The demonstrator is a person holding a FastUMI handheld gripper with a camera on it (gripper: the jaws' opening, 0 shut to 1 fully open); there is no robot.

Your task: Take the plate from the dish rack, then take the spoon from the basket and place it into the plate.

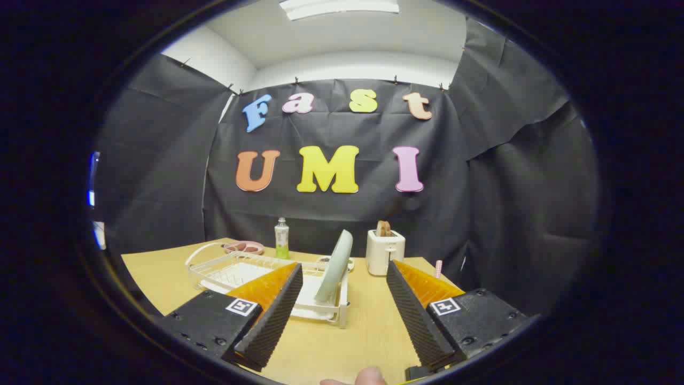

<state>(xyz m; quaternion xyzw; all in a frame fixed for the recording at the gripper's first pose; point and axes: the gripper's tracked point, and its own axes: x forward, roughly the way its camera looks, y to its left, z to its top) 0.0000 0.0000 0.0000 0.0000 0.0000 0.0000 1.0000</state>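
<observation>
one plate (335, 266) beyond open tool (342, 278)

**Plate on edge in the rack**

The plate (335, 266) is a pale, grey-green round dish, standing on edge in the white wire dish rack (240, 267) and leaning slightly toward the rack's far side. It sits at the rack's near-right end, its lower rim down among the wires by the rack's corner post. The rack rests on the wooden table (342, 342), ahead of the gripper (342, 278). The gripper's fingers are spread wide with nothing between them; the plate shows in the gap, closer to the left finger. The spoon and its basket cannot be made out.
</observation>
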